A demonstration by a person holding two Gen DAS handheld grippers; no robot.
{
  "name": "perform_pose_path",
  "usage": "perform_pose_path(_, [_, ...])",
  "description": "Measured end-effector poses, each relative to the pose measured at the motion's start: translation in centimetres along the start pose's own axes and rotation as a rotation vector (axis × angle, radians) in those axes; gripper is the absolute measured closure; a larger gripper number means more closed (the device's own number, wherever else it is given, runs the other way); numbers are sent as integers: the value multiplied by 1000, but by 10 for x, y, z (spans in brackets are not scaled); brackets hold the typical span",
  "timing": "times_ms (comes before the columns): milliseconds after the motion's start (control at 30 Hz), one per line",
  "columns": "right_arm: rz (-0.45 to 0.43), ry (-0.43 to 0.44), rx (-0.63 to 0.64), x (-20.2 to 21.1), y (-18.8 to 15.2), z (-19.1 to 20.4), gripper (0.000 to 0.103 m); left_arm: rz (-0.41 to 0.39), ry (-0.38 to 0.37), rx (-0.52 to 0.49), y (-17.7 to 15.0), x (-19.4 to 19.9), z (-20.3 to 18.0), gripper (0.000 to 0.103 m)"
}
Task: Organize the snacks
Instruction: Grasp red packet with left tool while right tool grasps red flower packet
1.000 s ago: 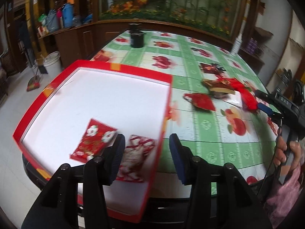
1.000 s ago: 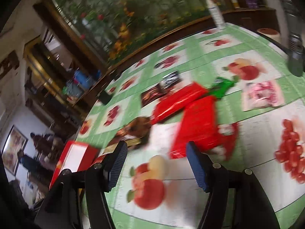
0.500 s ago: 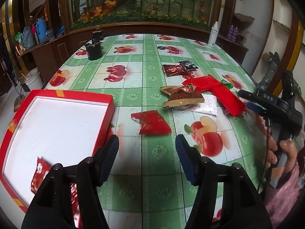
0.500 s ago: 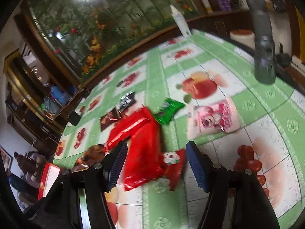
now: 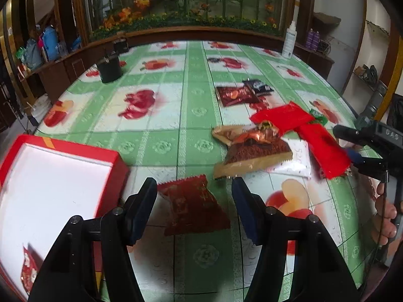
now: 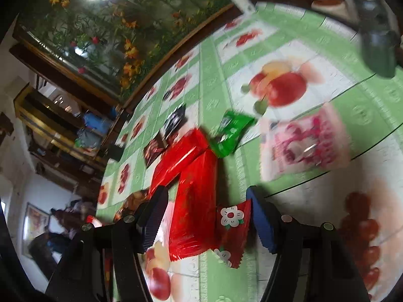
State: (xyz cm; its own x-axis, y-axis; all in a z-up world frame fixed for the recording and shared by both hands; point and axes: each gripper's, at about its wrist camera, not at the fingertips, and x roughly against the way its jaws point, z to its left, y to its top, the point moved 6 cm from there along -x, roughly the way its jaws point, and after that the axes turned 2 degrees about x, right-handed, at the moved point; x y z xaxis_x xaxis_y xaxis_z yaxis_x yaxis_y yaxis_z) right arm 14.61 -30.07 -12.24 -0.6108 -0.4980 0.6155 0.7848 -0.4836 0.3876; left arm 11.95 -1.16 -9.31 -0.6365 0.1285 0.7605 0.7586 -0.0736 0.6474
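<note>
My left gripper (image 5: 194, 207) is open with a dark red snack packet (image 5: 195, 207) lying on the table between its fingers. The red tray (image 5: 110, 168) with a white floor sits to its left and holds a red flowered packet (image 5: 29, 273). My right gripper (image 6: 207, 220) is open over a bright red packet (image 6: 194, 201) and a small red flowered packet (image 6: 231, 229). A second red packet (image 6: 176, 162), a green packet (image 6: 230, 132) and a pink packet (image 6: 304, 146) lie beyond. The right gripper also shows in the left wrist view (image 5: 362, 148).
A brown chocolate packet (image 5: 252, 148), a white packet (image 5: 294, 161), a dark red packet (image 5: 236, 95) and a black packet (image 5: 258, 86) lie mid-table. A black pot (image 5: 109, 68) stands far left and a white bottle (image 5: 288, 41) far right. The tablecloth is green with fruit prints.
My left gripper has swung right, from over the tray to the dark red packet on the table. My right gripper has moved closer to the bright red packets.
</note>
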Motion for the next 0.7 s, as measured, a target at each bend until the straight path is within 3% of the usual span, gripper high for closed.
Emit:
perform_pose_path(33, [15,24,2,-1,-1,3,36,10,-19,3,-3,-1,0,43])
perform_pose_path(133, [108,209,1,-3,-12,21,36,50,-89,-16,-14,-5,-5,49])
perform_pose_path(167, [120,253,19,-1,-13,28,36,64,-128,-28,-18,-3,-8,57])
perform_pose_path(233, [177,375,97,2,-23,51,36,64,-195,-56,-23,2,-14,58])
perform_pose_path(300, [213,407,168,4,-34,67,36,62,-241,-115,-34,13,-19,58])
perform_pose_path(400, [205,293,254,0,-44,75,33,56,-287,-169,-50,30,-20,58])
perform_pose_path(533, [138,106,318,-1,-44,71,33,54,-274,-149,-57,45,-10,58])
perform_pose_path(633, [130,-10,409,-6,-55,70,33,60,-270,-121,-55,52,-4,49])
perform_pose_path(700, [143,-64,484,-13,-64,68,33,58,-261,-109,-53,52,-2,38])
